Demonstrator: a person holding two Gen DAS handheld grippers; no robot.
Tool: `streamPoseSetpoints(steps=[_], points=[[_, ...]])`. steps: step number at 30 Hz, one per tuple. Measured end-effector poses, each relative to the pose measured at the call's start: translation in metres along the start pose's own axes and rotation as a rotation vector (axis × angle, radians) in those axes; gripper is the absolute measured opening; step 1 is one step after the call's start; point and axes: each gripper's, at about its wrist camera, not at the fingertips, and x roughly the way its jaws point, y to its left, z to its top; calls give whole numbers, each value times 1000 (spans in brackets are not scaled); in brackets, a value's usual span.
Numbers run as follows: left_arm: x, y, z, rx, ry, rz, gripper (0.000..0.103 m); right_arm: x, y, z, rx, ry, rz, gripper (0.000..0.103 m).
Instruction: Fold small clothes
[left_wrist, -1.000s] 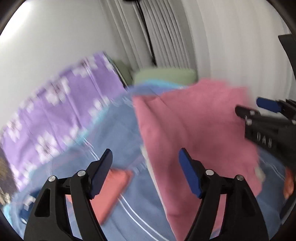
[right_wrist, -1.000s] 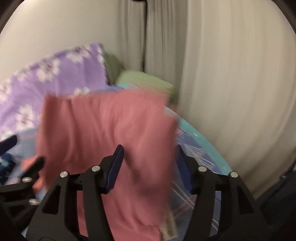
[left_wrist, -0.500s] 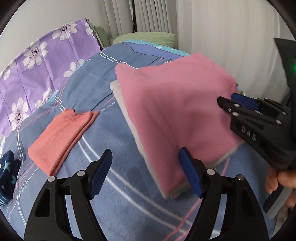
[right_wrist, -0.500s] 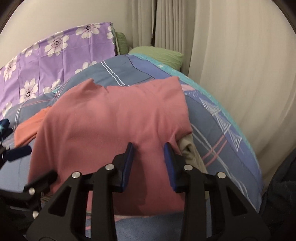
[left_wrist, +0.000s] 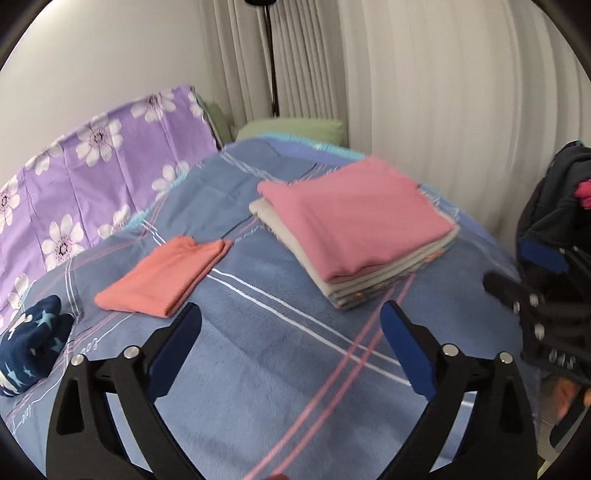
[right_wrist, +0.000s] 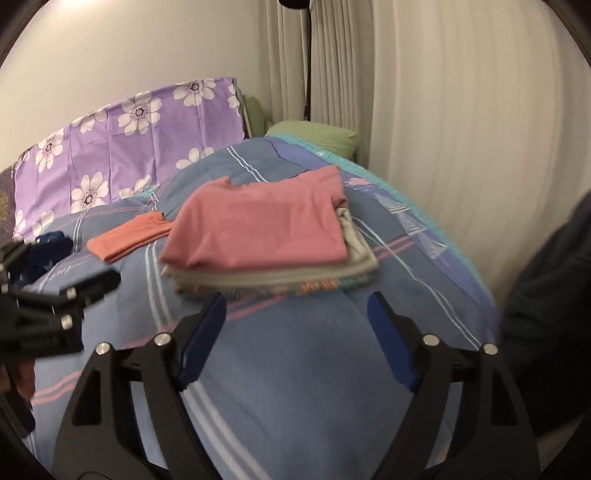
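The folded pink garment (left_wrist: 354, 221) topped a stack (left_wrist: 373, 280) far right on the blue bedspread (left_wrist: 280, 369); an orange garment (left_wrist: 166, 277) lay left. Left gripper (left_wrist: 291, 350) and right gripper (right_wrist: 295, 332) were opening wide, holding nothing.

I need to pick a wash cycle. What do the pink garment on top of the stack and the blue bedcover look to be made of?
Pink garment: probably soft cotton-type knit, matte; it drapes limply with rounded folds and no sheen. Blue bedcover: looks like brushed, fleecy fabric, matte; a faint nap shows near the camera. Blur leaves both uncertain.
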Motion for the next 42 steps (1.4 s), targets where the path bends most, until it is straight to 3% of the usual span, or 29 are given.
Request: streamPoseSetpoints(steps=[6, 10, 17, 42], points=[[-51, 11, -12, -47, -70, -14, 101, -55, 15, -8, -23, -37, -25, 89], [-83, 15, -22, -39, -103, -5, 101, -82, 23, -9, -24, -64, -35, 101], [-126, 13, -33, 7, -156, -50, 101, -113, 35, -9, -33, -95, -33, 101], [-161, 24, -60, -29, -151, -30, 102, -137, 69, -18, -57, -58, -21, 101]])
